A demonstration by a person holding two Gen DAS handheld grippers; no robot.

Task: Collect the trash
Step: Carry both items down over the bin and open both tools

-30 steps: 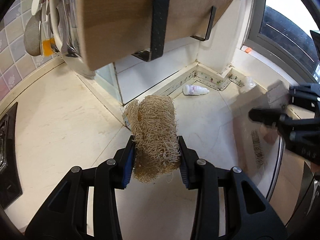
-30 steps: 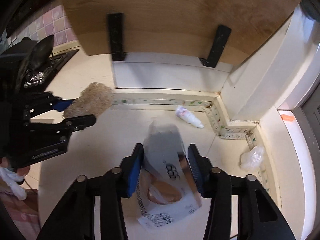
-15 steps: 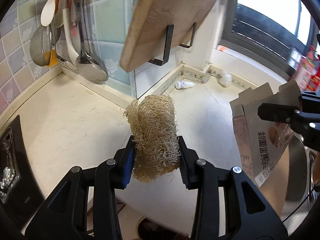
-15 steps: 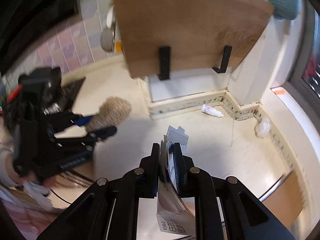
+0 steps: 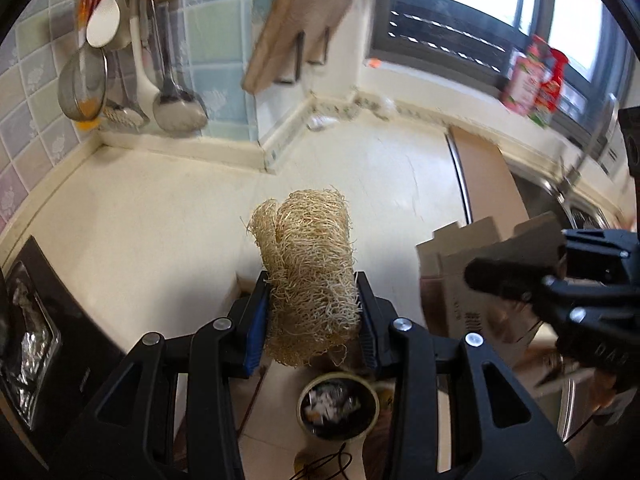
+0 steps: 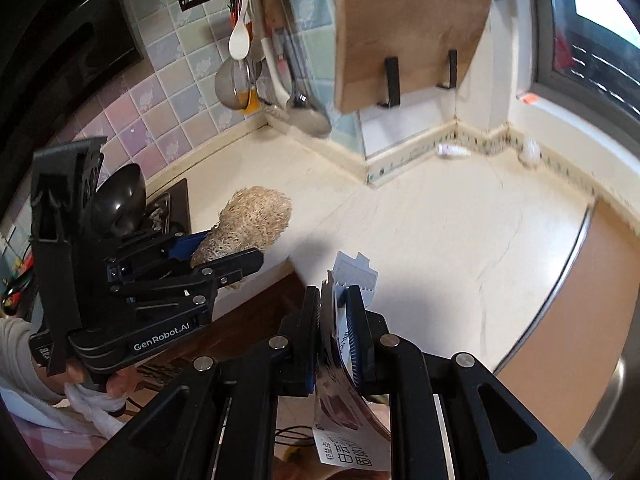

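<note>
My left gripper [image 5: 312, 312] is shut on a tan loofah sponge [image 5: 308, 264], held out past the counter's front edge; both show in the right wrist view, gripper [image 6: 224, 256] and loofah [image 6: 248, 220]. My right gripper [image 6: 334, 316] is shut on a flattened paper carton [image 6: 352, 420]; the carton [image 5: 460, 280] shows beside the loofah in the left wrist view. A round trash bin [image 5: 338, 406] with scraps inside stands on the floor below the loofah. A small white bottle [image 6: 452, 150] and a crumpled clear wrapper [image 6: 530, 152] lie in the counter's back corner.
A cream counter [image 6: 440, 216] runs to tiled walls. Ladles and a strainer [image 5: 84, 84] hang at the left. A wooden cutting board [image 6: 404, 28] hangs on brackets. A black stove [image 5: 32, 320] is at the left, a steel sink [image 5: 560, 200] and red packages [image 5: 536, 80] at the right.
Both grippers have pulled back from the back corner to beyond the counter's front edge, each keeping its load. The trash bin has come into view below the loofah.
</note>
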